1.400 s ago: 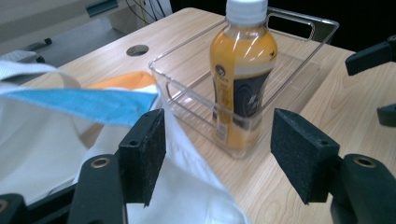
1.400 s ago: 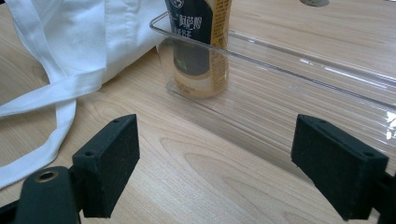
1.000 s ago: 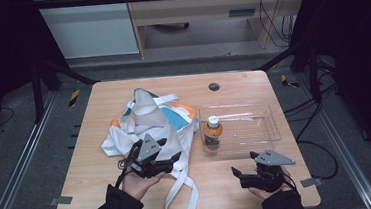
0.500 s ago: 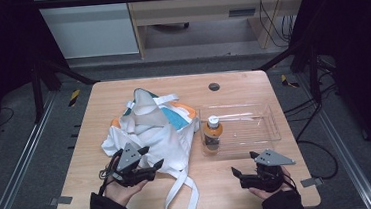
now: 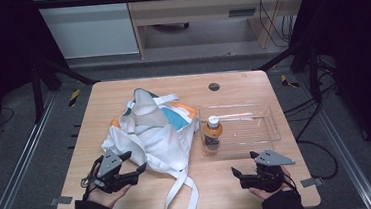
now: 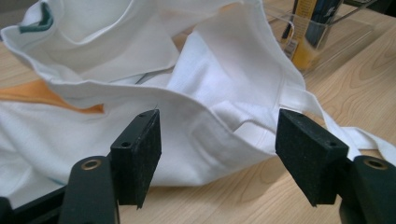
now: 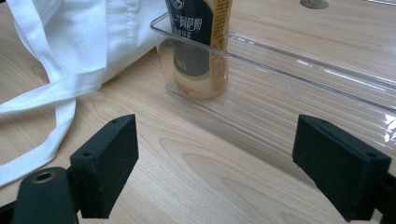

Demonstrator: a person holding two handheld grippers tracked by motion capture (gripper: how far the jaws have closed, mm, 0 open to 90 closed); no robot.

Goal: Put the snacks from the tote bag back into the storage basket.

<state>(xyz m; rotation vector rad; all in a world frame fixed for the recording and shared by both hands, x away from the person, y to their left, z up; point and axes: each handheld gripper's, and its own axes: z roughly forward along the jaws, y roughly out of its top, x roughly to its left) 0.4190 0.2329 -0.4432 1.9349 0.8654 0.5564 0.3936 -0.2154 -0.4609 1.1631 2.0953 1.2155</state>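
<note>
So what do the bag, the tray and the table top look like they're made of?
Bag: white woven cloth, probably cotton canvas; it creases softly and shows stitched hems. Tray: clear hard plastic, glossy; the wood shows through its ribbed floor. Table top: pale wood or wood-look laminate, matte, with visible grain.

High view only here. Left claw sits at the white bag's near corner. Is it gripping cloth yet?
Observer: No. In the left gripper view the left claw is open, and the white tote bag has its folded edge just ahead of the pads, not pinched.
Operator: Right claw holding anything?
Observer: Nothing. The right gripper view shows the right claw open over the bare table, facing the near wall of the clear tray.
Operator: Bottle in the tray or beside it?
Observer: Inside. The bottle stands upright in the tray corner next to the bag, with a dark label on a yellow-orange body.
</note>
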